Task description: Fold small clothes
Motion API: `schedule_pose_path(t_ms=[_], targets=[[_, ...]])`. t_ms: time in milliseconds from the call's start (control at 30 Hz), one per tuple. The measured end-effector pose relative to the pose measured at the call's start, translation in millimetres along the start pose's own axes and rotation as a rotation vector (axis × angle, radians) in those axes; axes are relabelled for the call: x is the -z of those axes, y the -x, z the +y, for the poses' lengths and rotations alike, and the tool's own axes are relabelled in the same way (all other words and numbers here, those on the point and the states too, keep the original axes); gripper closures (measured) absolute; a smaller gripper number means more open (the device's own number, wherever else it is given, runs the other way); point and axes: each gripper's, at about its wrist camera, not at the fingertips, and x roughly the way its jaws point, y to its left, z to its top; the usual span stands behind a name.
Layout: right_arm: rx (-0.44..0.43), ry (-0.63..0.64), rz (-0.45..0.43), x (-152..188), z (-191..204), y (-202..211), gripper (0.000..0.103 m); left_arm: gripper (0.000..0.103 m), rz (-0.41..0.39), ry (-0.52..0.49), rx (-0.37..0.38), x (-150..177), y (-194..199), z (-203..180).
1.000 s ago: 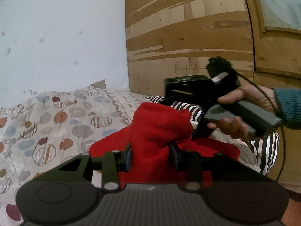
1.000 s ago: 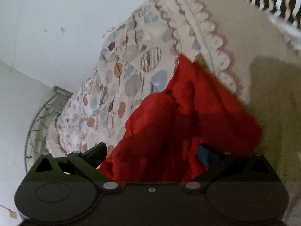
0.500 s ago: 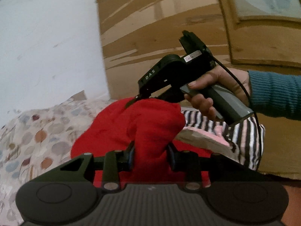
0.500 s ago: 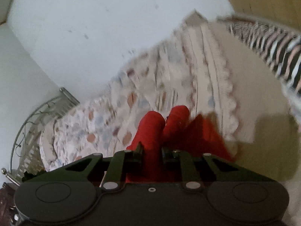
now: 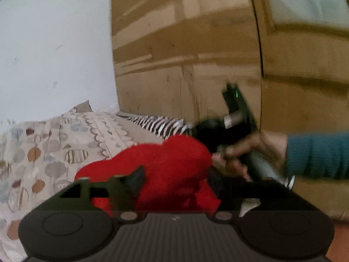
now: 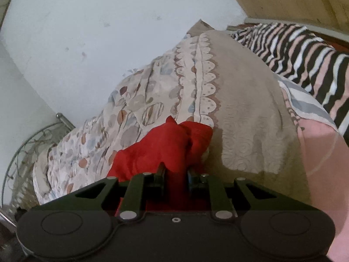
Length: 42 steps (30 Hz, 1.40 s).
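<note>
Motion blur smears the left wrist view; the left gripper (image 5: 174, 175) has its jaws opening around one red garment (image 5: 165, 159), its right finger hidden by cloth. The right gripper (image 6: 175, 175) pinches a fold of that garment on the bed (image 6: 250, 113), toward 12 o'clock.

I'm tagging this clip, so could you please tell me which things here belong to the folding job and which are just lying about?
Part of the job:
red garment
right gripper, clamped on it
left gripper, jaws opening around it

Just lying about:
patterned bedspread
striped blanket
wooden wardrobe
metal bed frame
</note>
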Motion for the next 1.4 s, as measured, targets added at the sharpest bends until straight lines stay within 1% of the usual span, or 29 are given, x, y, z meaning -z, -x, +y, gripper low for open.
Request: schedule_pose_path(t_ms=[100, 167, 233, 333, 400, 467, 500, 533, 567, 600, 667, 733, 800, 867, 933, 1000, 1100, 1167, 1233, 1300, 1367, 1400], targets=[[-0.003, -0.012, -0.008, 1.2, -3.0, -0.3, 0.083, 0.009, -0.071, 0.072, 0.014, -9.1, 23.4, 14.7], [-0.003, -0.014, -0.014, 2.3, -4.3, 1.2, 0.083, 0.001, -0.094, 0.127, -0.001, -14.7, 31.1, 26.3], [0.010, 0.015, -0.026, 4.4, -0.4, 2.5, 0.082, 0.001, -0.083, 0.240, -0.038, -18.5, 30.3, 42.8], [0.037, 0.059, -0.038, 6.5, 8.4, 3.8, 0.082, 0.001, -0.001, 0.458, -0.106, -14.9, 17.7, 72.5], [0.056, 0.089, -0.040, 6.5, 13.8, 4.4, 0.082, 0.001, 0.093, 0.608, -0.146, -5.7, 3.7, 94.0], [0.074, 0.130, -0.040, 6.2, 20.2, 6.3, 0.081, 0.001, 0.176, 0.726, -0.133, 6.9, -8.5, 112.5], [0.083, 0.151, -0.040, 5.8, 23.2, 7.2, 0.080, 0.000, 0.204, 0.776, -0.106, 15.8, -14.0, 119.5], [0.095, 0.170, -0.041, 5.6, 26.4, 9.2, 0.079, 0.000, 0.208, 0.812, -0.072, 24.4, -16.9, 123.8], [0.114, 0.187, -0.051, 5.5, 30.5, 13.2, 0.078, 0.000, 0.210, 0.826, -0.045, 31.4, -19.6, 126.0], [0.130, 0.206, -0.077, 6.2, 35.9, 20.3, 0.077, 0.000, 0.213, 0.813, -0.035, 35.5, -21.4, 124.9], [0.134, 0.231, -0.128, 7.6, 44.9, 38.8, 0.076, 0.000, 0.202, 0.753, -0.041, 42.3, -21.0, 117.8], [0.098, 0.226, -0.166, 10.3, 54.6, 60.8, 0.063, 0.000, 0.199, 0.710, -0.041, 45.4, -22.9, 110.3], [0.054, 0.228, -0.180, 15.7, 62.9, 78.8, 0.043, 0.000, 0.203, 0.681, -0.043, 48.1, -28.1, 107.2], [0.030, 0.240, -0.149, 22.6, 69.0, 88.7, 0.035, 0.000, 0.202, 0.651, -0.057, 48.3, -28.5, 100.9], [0.021, 0.256, -0.102, 32.0, 72.3, 91.1, 0.034, 0.000, 0.203, 0.614, -0.069, 48.1, -26.2, 84.5], [0.030, 0.255, -0.066, 40.1, 72.1, 88.0, 0.033, 0.000, 0.206, 0.574, -0.082, 48.3, -26.3, 76.8], [0.056, 0.241, -0.020, 53.9, 63.8, 81.7, 0.031, 0.000, 0.207, 0.516, -0.100, 48.8, -26.3, 66.8], [0.082, 0.226, 0.013, 62.6, 57.4, 77.0, 0.031, 0.000, 0.214, 0.498, -0.094, 49.6, -26.3, 62.8], [0.111, 0.215, 0.021, 72.1, 49.8, 75.8, 0.028, 0.000, 0.227, 0.521, -0.063, 51.3, -26.5, 65.4], [0.115, 0.209, 0.004, 80.0, 44.5, 75.4, 0.025, 0.000, 0.217, 0.561, -0.017, 50.4, -22.2, 73.9], [0.108, 0.196, -0.014, 87.1, 41.6, 75.6, 0.025, 0.001, 0.178, 0.618, 0.023, 50.0, -14.9, 87.0], [0.106, 0.185, -0.023, 89.7, 41.0, 76.5, 0.025, 0.001, 0.130, 0.660, 0.041, 50.7, -8.2, 94.3]])
